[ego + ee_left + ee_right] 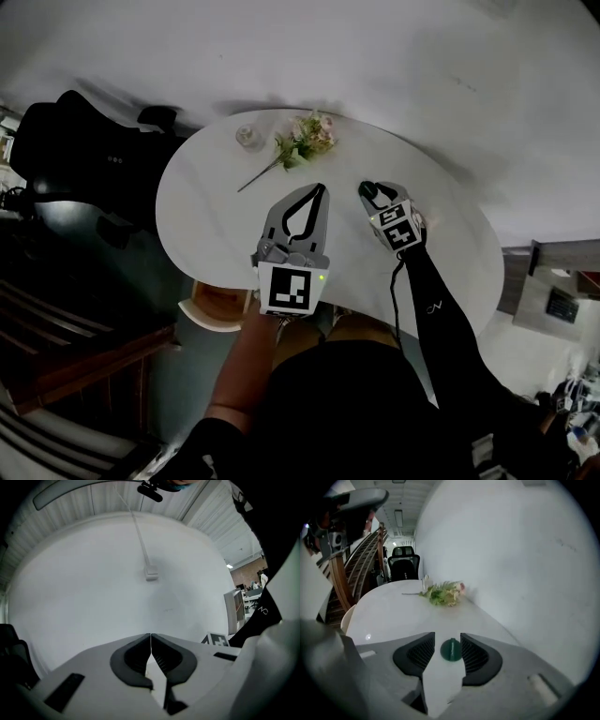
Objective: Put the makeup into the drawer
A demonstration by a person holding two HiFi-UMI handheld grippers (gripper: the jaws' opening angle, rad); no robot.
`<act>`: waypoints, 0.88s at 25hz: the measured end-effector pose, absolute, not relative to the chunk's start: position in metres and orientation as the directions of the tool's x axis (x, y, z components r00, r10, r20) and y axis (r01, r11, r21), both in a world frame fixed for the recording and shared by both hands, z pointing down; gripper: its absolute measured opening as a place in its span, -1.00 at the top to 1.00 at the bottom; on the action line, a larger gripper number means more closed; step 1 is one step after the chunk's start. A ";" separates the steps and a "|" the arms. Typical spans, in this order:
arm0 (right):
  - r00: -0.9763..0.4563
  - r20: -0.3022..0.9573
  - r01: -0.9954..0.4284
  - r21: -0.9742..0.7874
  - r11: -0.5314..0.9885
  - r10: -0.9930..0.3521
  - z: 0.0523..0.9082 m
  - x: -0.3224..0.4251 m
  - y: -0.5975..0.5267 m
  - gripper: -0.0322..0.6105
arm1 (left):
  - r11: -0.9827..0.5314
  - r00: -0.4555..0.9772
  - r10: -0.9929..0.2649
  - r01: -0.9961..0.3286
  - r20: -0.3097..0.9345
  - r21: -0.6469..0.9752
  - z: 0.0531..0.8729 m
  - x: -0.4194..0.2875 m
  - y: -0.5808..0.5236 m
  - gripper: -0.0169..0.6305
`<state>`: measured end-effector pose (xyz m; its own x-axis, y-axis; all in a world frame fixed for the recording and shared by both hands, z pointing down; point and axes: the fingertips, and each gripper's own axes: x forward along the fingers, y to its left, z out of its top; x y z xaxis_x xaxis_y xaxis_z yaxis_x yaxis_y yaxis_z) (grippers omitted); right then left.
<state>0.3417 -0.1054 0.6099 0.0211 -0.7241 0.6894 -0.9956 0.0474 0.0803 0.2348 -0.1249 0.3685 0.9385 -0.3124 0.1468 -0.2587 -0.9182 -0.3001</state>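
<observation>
1. Right gripper view: the right gripper (447, 635) has its jaws released and apart. A small dark green makeup piece (450, 650) stands between them, close against one jaw and with a gap at the other.
2. Left gripper view: the left gripper (150, 637) has its jaws clenched, tips meeting, with nothing between them. It faces a plain white wall (93, 588).
3. Head view: both grippers are over the white oval bench (206, 216), the left one near the middle and the right one just beside it, nearer the wall.
4. Flower sprig (305, 139): lying at the far edge of the bench, well apart from both grippers.
5. Small clear bottle (248, 138): upright, just beside the flower sprig.
6. Black chair (66, 141): off the left end of the bench.
</observation>
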 end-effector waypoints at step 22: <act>0.067 0.662 -0.996 -0.001 -0.090 -0.746 0.596 0.362 -0.106 0.89 | -0.908 0.915 -0.373 -0.325 0.155 -0.265 0.379 0.215 -0.150 0.92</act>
<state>0.3623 -0.1056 0.5965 0.0668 -0.7462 0.6624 -0.9960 -0.0899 -0.0008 0.2150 -0.1499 0.3793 0.9150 -0.3727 0.1545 -0.3249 -0.9078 -0.2654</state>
